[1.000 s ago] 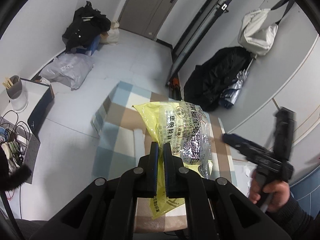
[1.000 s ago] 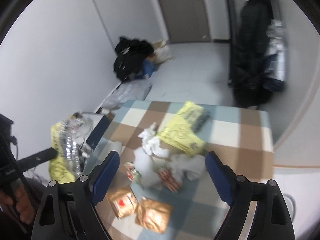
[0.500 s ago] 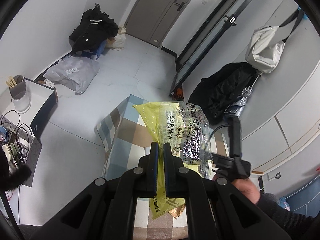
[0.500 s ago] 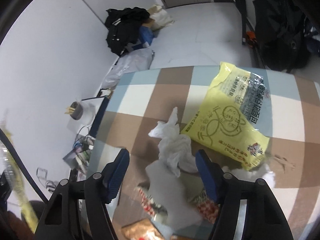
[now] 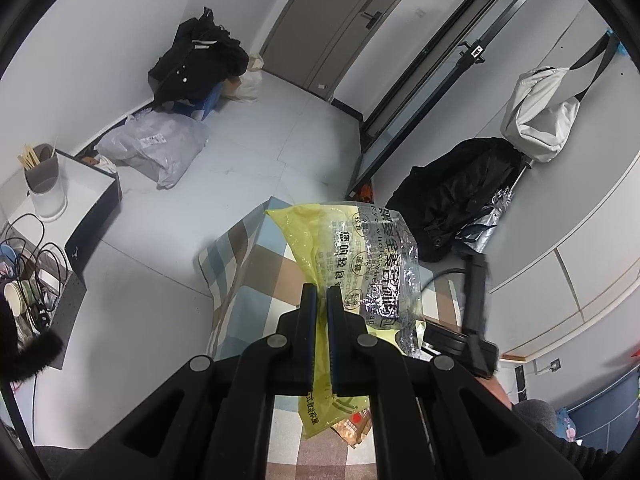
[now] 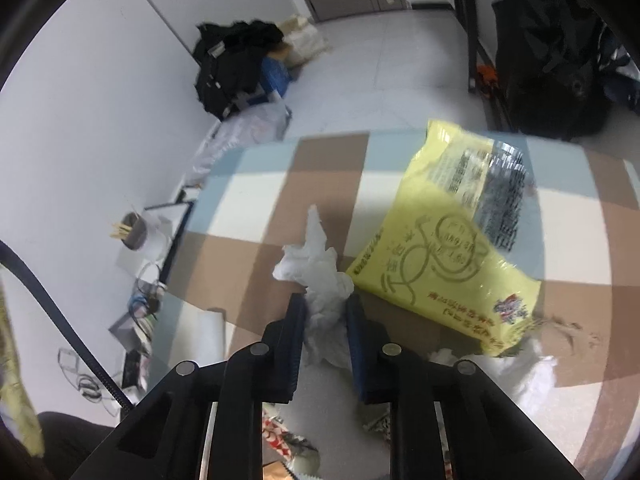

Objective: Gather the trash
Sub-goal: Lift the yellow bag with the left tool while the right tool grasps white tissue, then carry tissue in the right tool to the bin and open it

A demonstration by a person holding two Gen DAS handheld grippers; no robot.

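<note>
Checked tablecloth [image 6: 256,200] spread across mid-frame, littered with trash; big yellow bag [image 6: 444,240] lying flat at right; crumpled white tissue [image 6: 320,276] at centre, between the closing jaws of the right gripper [image 6: 325,308], pads pressing its sides; left gripper [image 5: 319,300] clamped tight on a yellow-and-clear wrapper [image 5: 360,264], held up above the table
</note>
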